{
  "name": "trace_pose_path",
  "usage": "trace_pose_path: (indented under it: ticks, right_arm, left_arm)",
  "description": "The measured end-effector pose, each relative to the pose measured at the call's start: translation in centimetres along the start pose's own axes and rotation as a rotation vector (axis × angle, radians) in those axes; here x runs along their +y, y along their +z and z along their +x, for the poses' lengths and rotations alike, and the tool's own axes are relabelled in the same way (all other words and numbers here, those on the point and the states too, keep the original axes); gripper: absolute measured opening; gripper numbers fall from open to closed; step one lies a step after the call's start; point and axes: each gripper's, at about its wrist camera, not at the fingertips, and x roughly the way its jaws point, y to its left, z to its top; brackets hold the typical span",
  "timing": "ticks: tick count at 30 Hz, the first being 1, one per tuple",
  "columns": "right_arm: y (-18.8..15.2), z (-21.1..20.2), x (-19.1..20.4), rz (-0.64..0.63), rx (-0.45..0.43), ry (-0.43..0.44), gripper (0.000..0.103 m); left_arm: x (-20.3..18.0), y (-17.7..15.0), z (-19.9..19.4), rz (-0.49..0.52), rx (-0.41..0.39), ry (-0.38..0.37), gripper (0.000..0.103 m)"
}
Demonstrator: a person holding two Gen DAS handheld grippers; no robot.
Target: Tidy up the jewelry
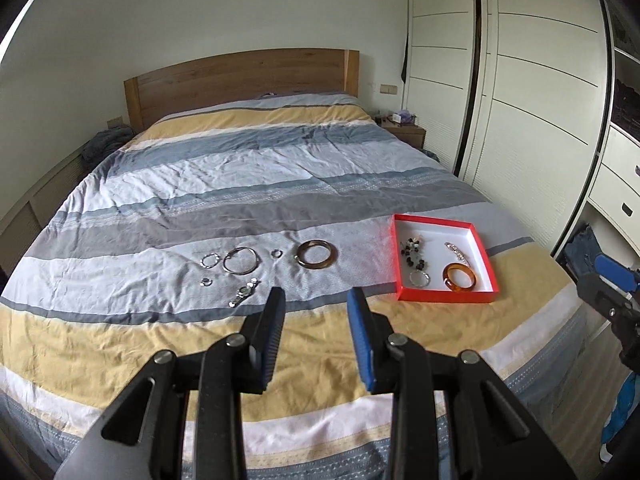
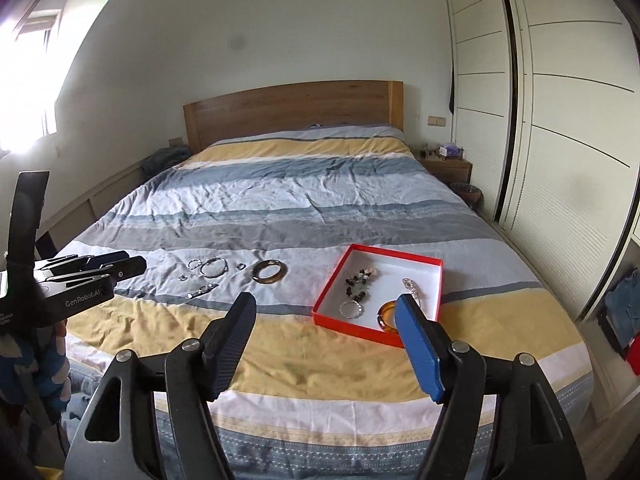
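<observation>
A red box with a white inside lies on the striped bed at the right. In it are an amber bangle, a beaded piece, a silver ring bracelet and a silver chain. Left of the box, loose on the cover, lie a brown bangle, a large silver hoop, small rings and a watch. My left gripper hangs open and empty short of the loose pieces. My right gripper is open wide and empty, short of the box.
The bed has a wooden headboard at the far end. White wardrobe doors run along the right, with a nightstand beside the bed. A window glares at the left. The left gripper's body shows at the right view's left edge.
</observation>
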Motion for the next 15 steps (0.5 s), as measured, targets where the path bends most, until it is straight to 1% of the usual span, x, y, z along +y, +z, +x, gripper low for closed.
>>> trace_pose_path:
  ticks: [3, 5, 7, 9, 10, 11, 14, 15]
  right_arm:
    - [-0.5, -1.4, 2.1, -0.006, -0.011, 0.024, 0.071]
    - [-0.9, -2.2, 3.6, -0.02, -0.018, 0.035, 0.074]
    - [-1.2, -2.8, 5.0, -0.022, -0.015, 0.06, 0.084]
    - [-1.8, -3.5, 6.4, -0.034, -0.018, 0.088, 0.089]
    - [-2.0, -3.7, 7.0, -0.04, -0.016, 0.098, 0.09]
    - [-2.3, -3.9, 7.6, -0.046, -0.011, 0.113, 0.09]
    - [-3.0, -3.8, 9.1, -0.056, 0.02, 0.16, 0.09]
    - [-3.2, -3.9, 9.6, -0.06, 0.023, 0.164, 0.09]
  left_arm:
    - [1.5, -0.8, -2.5, -0.014, -0.036, 0.021, 0.031]
    - [2.6, -1.4, -4.1, -0.028, -0.058, 0.038, 0.031]
    - [3.4, -2.0, -5.4, -0.038, -0.08, 0.067, 0.031]
    - [4.2, -2.6, -6.5, -0.054, -0.092, 0.088, 0.033]
    - [4.5, -2.9, -6.9, -0.057, -0.094, 0.1, 0.038]
    - [4.7, -3.3, -7.3, -0.057, -0.099, 0.113, 0.043]
    - [5.1, -4.5, -8.4, -0.059, -0.108, 0.141, 0.045]
    - [5.2, -4.9, -8.7, -0.06, -0.106, 0.146, 0.045]
